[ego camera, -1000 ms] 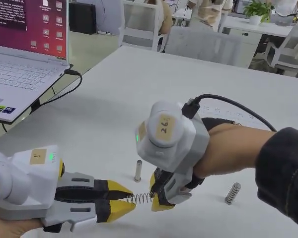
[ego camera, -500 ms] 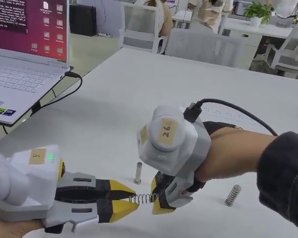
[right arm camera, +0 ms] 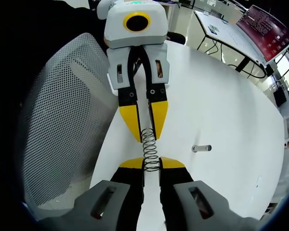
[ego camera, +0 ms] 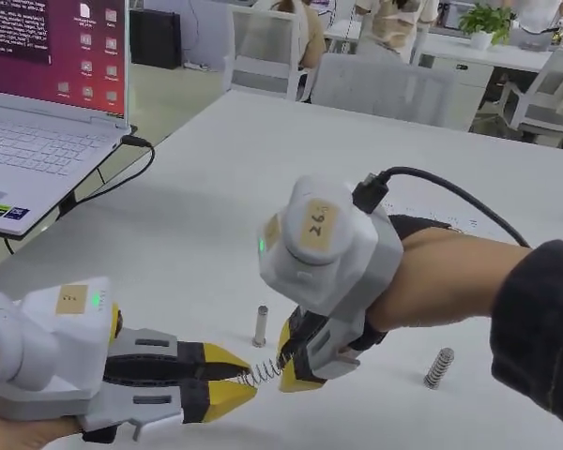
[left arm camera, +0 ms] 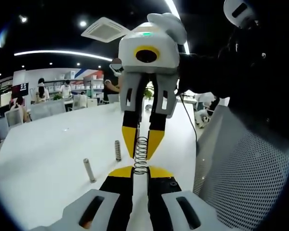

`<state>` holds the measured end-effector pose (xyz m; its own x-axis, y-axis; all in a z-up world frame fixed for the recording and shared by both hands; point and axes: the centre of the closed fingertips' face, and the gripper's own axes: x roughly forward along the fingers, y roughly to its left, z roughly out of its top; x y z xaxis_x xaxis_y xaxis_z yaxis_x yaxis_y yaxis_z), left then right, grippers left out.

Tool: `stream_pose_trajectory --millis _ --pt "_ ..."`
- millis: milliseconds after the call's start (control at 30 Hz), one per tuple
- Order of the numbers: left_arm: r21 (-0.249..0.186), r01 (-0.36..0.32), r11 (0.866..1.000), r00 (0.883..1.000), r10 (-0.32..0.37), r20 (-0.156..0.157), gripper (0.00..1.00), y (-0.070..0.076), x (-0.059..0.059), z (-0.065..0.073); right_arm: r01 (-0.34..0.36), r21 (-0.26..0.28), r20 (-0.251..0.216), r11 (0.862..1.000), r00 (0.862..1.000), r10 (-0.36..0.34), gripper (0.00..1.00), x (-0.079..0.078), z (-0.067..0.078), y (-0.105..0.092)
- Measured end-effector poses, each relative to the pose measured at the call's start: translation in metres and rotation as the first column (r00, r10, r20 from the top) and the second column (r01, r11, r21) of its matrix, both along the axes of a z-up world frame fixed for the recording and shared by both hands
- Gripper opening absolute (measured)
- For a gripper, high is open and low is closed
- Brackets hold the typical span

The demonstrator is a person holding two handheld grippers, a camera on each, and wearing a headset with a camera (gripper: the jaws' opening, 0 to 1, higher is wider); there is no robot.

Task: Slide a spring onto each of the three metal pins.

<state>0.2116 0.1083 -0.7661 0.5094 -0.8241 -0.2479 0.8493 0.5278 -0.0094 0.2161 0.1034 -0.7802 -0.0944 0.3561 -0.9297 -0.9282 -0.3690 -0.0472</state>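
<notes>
A thin steel spring (ego camera: 263, 372) is stretched in the air between my two grippers, just above the white table (ego camera: 216, 216). My left gripper (ego camera: 233, 382) is shut on its left end and my right gripper (ego camera: 294, 364) is shut on its right end. One metal pin (ego camera: 261, 325) stands upright just behind the spring. A second, thicker spring (ego camera: 439, 367) rests on the table to the right. In the left gripper view the held spring (left arm camera: 141, 154) runs from my left gripper (left arm camera: 140, 171) up to the right gripper (left arm camera: 142, 140), with the pin (left arm camera: 89, 170) and the second spring (left arm camera: 117, 150) at left. In the right gripper view the held spring (right arm camera: 149, 147) joins my right gripper (right arm camera: 151, 163) to the left gripper (right arm camera: 147, 122), and the pin (right arm camera: 201, 148) is at right.
An open laptop (ego camera: 38, 141) sits at the table's left edge, its black cable (ego camera: 122, 173) trailing onto the table. A black cable (ego camera: 450, 197) leads away from the right gripper. Chairs (ego camera: 385, 84) stand along the far edge. A mesh chair back (left arm camera: 241, 163) is close by.
My right gripper has shifted a little left toward the left gripper and lifted slightly. The spring between them now looks shorter and tilted. The left gripper has hardly moved.
</notes>
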Motion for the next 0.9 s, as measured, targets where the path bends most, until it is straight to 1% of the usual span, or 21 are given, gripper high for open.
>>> stream_pose_trajectory --millis 100,300,367,467,900 --pt "0.003 0.000 1.000 1.000 0.000 -0.003 0.02 0.000 0.001 -0.002 -0.007 0.012 0.002 1.000 1.000 0.007 0.09 -0.002 0.003 0.003" --pt "0.009 0.000 1.000 1.000 0.000 -0.009 0.02 -0.001 0.002 -0.004 -0.011 0.032 -0.012 0.999 1.000 0.012 0.09 -0.008 0.009 0.009" --pt "0.007 -0.001 1.000 1.000 0.001 -0.011 0.02 -0.001 0.002 -0.005 -0.018 0.035 -0.007 0.999 1.000 0.018 0.09 -0.009 0.010 0.011" --pt "0.007 0.002 1.000 1.000 -0.001 -0.013 0.02 -0.002 0.002 -0.006 -0.019 0.044 -0.018 0.999 1.000 0.019 0.08 -0.012 0.012 0.014" --pt "0.001 0.003 1.000 1.000 -0.003 -0.013 0.02 -0.003 0.003 -0.006 -0.021 0.050 -0.019 0.999 1.000 0.022 0.08 -0.017 0.016 0.021"
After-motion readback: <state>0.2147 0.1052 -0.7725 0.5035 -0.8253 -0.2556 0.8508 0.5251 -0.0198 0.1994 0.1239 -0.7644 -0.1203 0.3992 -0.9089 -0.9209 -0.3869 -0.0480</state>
